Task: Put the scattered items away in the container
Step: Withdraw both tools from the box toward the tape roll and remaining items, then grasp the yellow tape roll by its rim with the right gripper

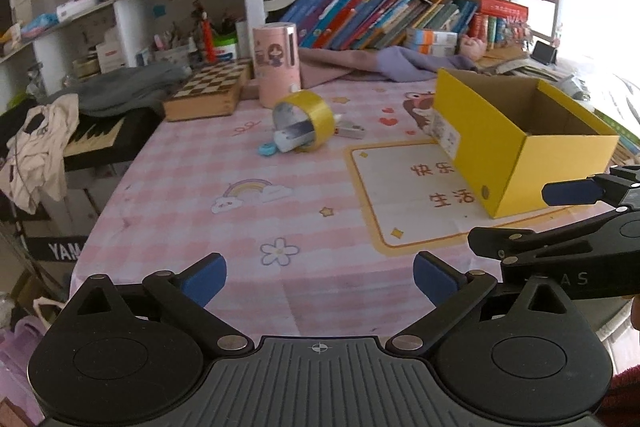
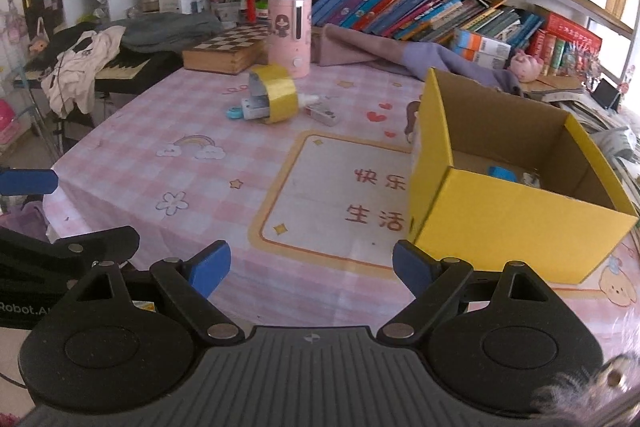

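Observation:
A yellow cardboard box (image 1: 516, 163) (image 2: 504, 223) stands open on the pink checked tablecloth at the right; a blue item (image 2: 502, 173) and a small pale one lie inside. Farther back lies a roll of yellow tape (image 1: 310, 115) (image 2: 278, 95) with a white tube (image 1: 292, 141) (image 2: 256, 107) poking through it, a small blue round piece (image 1: 267, 149) (image 2: 233, 113) beside it and a white bottle (image 1: 352, 129) (image 2: 322, 111) to its right. My left gripper (image 1: 320, 281) is open over the near cloth, empty. My right gripper (image 2: 312, 267) is open and empty beside the box's near corner.
A pink cylinder (image 1: 276, 65) (image 2: 289, 33) and a wooden chessboard box (image 1: 208, 91) (image 2: 226, 53) stand behind the tape. Purple cloth (image 2: 400, 57) lies in front of shelved books. A keyboard with clothes on it (image 1: 96, 139) sits off the table's left edge.

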Demonstrator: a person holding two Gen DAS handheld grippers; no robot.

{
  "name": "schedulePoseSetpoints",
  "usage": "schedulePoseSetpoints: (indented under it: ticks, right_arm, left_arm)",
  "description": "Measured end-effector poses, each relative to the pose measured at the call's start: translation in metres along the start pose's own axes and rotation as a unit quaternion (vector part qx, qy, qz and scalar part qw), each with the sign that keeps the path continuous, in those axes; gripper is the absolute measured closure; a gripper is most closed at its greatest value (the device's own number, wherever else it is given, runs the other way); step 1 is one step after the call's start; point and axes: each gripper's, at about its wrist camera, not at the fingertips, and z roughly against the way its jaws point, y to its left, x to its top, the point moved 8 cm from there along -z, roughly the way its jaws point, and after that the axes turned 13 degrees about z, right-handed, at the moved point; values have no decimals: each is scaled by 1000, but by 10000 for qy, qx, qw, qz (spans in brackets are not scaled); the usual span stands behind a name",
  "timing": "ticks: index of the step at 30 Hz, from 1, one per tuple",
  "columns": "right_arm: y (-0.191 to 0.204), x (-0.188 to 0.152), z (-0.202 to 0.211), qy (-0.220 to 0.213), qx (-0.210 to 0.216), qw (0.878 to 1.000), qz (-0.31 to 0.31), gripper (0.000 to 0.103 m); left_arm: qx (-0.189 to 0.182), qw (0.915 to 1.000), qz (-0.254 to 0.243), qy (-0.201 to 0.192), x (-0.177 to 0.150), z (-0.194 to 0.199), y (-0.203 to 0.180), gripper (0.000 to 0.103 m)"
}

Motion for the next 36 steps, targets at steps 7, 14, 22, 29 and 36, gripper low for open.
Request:
schedulePoseSetpoints:
  ticks: [7,14,22,29,36]
  right_arm:
    - [1,20,-23,-98,123,9998,83,15]
    - [-2,55,-56,-228,297,9991,209,17]
    - [-15,82,-95,-196,417,9987,200,18]
    - [-20,93,-130,-3,554,9982,210,22]
    - [-27,121,-159,-67,584,9980,226,25]
  left_arm:
    - [83,9999,94,-66,13,-15,11,2]
    - [218,9995,86,-216,42,-38,22,2]
    - [313,9993,74,-200,67,-70,25,2]
    - [427,9986,278,-162,82,-91,36,2]
    - [622,9968,500,-100,95,-108,51,2]
